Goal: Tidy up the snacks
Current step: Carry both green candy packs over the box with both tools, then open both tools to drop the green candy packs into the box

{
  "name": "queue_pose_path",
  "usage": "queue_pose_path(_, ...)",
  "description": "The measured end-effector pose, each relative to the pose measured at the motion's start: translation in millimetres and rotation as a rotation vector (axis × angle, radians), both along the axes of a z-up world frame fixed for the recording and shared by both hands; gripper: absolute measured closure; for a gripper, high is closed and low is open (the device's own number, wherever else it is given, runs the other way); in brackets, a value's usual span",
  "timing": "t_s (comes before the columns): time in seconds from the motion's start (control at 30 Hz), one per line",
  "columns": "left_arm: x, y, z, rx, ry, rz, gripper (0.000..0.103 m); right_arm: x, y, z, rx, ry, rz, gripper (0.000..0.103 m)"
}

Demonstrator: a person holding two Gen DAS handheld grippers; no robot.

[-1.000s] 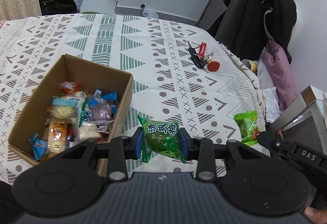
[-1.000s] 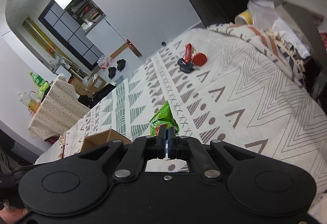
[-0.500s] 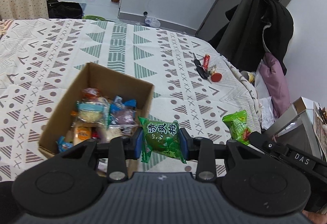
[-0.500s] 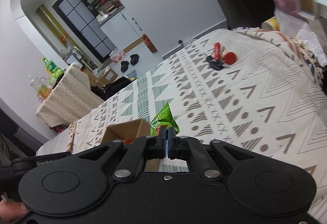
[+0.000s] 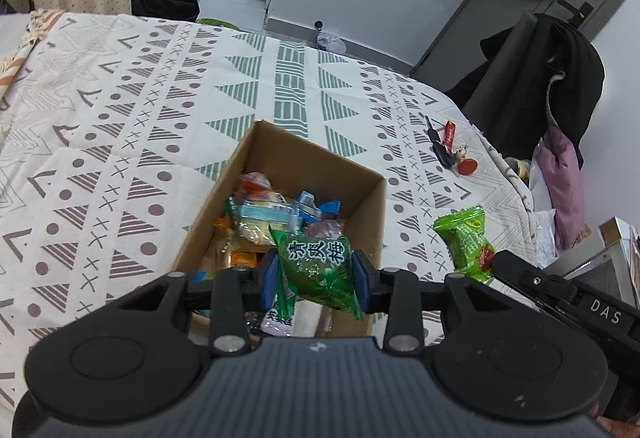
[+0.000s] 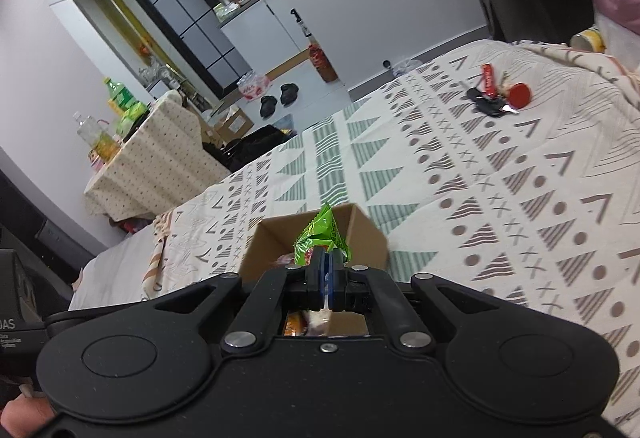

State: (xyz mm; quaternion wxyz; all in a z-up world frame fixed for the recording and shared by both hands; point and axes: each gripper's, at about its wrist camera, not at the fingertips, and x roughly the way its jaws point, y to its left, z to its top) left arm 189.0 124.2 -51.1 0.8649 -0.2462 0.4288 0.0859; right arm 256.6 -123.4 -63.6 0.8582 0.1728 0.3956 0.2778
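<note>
Left tool (image 5: 316,278) pinches a green packet (image 5: 318,270) right above the box (image 5: 280,142), right tool (image 6: 326,268) clamps another pack (image 6: 322,234).

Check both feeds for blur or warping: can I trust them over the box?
Left wrist: sharp, evenly lit, plum packet print legible; fisheye bends the edges. Right wrist: tilted, table edges softly blurred; green packet and cardboard box still clear.

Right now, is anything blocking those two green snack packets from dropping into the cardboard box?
Nothing visible does. The left gripper holds its green plum packet over the open cardboard box. The right gripper holds its light green packet near the box's right wall; only snacks lie inside.
</note>
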Motion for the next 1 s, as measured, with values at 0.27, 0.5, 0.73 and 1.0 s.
queue_pose_path(0.27, 0, 23, -5, -0.006, 0.022, 0.015, 0.060, -7, 35, -2, -0.019, 0.014, 0.034, 0.102)
queue_pose_path(0.5, -2, 29, -5, -0.004, 0.037, -0.012, 0.043, -10, 48, -5, 0.012, 0.066, 0.050, 0.090)
queue_pose_path(0.73, -7, 20, 0, 0.009, 0.048, -0.026, 0.026, -21, 32, -2, -0.017, 0.068, 0.011, 0.065)
queue_pose_path(1.0, -17, -5, 14, 0.062, 0.048, -0.073, 0.017, -36, -6, 9, -0.001, 0.050, -0.039, 0.042)
